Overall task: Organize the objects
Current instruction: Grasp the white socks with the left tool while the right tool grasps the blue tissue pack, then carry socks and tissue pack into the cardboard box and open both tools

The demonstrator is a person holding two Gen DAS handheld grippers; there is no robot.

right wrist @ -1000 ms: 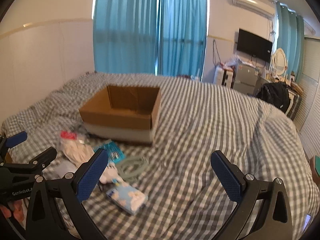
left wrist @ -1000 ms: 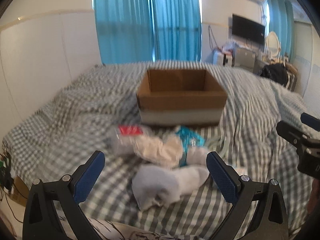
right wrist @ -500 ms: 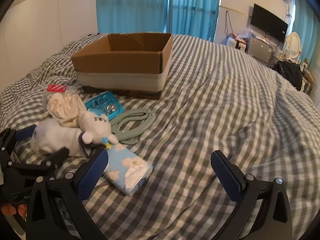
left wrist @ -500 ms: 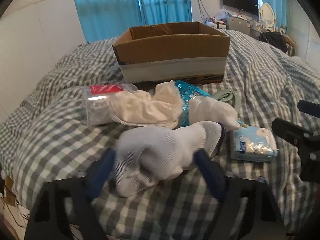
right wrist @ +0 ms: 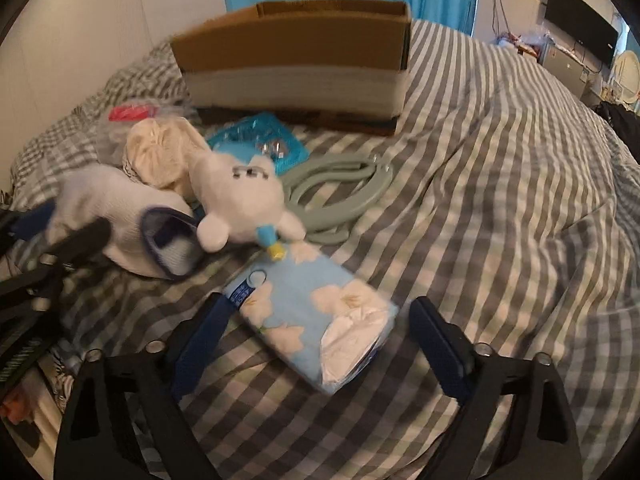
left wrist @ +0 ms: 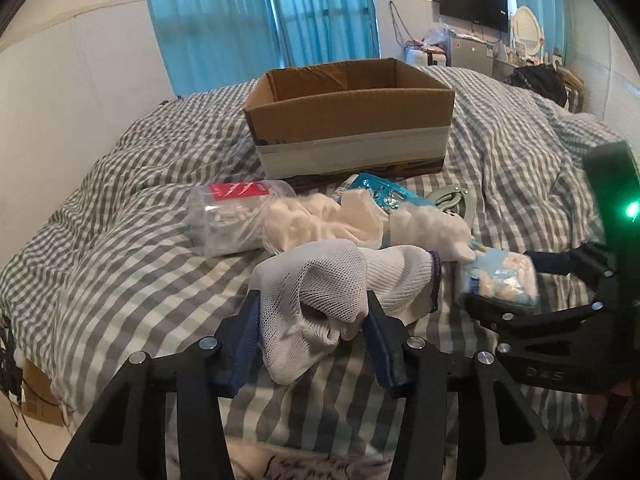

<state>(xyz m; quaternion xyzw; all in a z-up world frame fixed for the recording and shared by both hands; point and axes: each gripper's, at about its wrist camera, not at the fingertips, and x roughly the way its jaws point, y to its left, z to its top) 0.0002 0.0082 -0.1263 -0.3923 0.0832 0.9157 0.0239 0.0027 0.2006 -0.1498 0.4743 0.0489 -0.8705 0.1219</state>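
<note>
An open cardboard box (left wrist: 352, 120) stands on the checked bed, also in the right wrist view (right wrist: 296, 52). In front of it lie a clear bag with a red label (left wrist: 232, 220), a cream cloth (left wrist: 320, 220), a teal packet (right wrist: 260, 144), a white plush toy (right wrist: 240, 204), a green plastic hanger (right wrist: 340, 196) and a blue tissue pack (right wrist: 316, 320). My left gripper (left wrist: 312, 332) is shut on a white sock (left wrist: 320, 296). My right gripper (right wrist: 316, 340) is open, its fingers on either side of the tissue pack.
The checked duvet (right wrist: 500, 220) spreads to the right. A white wall panel (left wrist: 80, 100) runs along the left. Blue curtains (left wrist: 280, 12) hang behind the box. A TV (left wrist: 472, 0) and cluttered furniture stand at the far right.
Both grippers moved down and forward to the pile. My left gripper closed on the white sock. My right gripper came around the tissue pack, still open.
</note>
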